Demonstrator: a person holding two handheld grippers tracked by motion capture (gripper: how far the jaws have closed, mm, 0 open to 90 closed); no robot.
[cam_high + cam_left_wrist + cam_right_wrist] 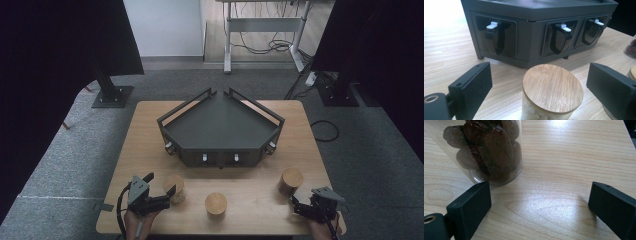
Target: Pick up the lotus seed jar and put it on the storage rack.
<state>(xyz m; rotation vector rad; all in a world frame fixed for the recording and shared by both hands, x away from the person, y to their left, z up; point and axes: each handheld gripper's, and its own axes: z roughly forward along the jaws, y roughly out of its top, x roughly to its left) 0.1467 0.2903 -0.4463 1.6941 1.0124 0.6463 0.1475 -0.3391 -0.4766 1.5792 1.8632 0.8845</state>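
Left gripper (539,87) first: its fingers (471,85) are spread wide, one on each side of a glass jar with a round bamboo lid (552,87). There's clear tabletop between each pad and the glass, so nothing is gripped. The jar holds small white lumpy pieces, can't tell what exactly. In the high view that same gripper (161,184) sits near the front left corner, with the jar (174,188) right at its fingertips.

Right gripper (539,205): fingers (470,206) are just as wide open, bare wood between them. At about 10 o'clock from that gap stands a clear jar of dark brown wrinkly fruit (490,150), looks like dates, packed most of the way up. The left-hand finger's tip is just beside the jar's base; can't tell if it actually touches. From above, this gripper (302,202) is at the front right corner with the date jar (291,181) at roughly 11 o'clock from it.

A third bamboo-lidded jar (216,204) stands between the two grippers, near the front edge; its contents aren't visible.

Further out, at 12 o'clock from the middle jar, there's a dark grey angular rack (220,125) with a railed flat top. Its front face has recessed bays (496,37) holding black pieces with small white tabs (492,25). All of it sits on a light wooden tabletop (145,135).
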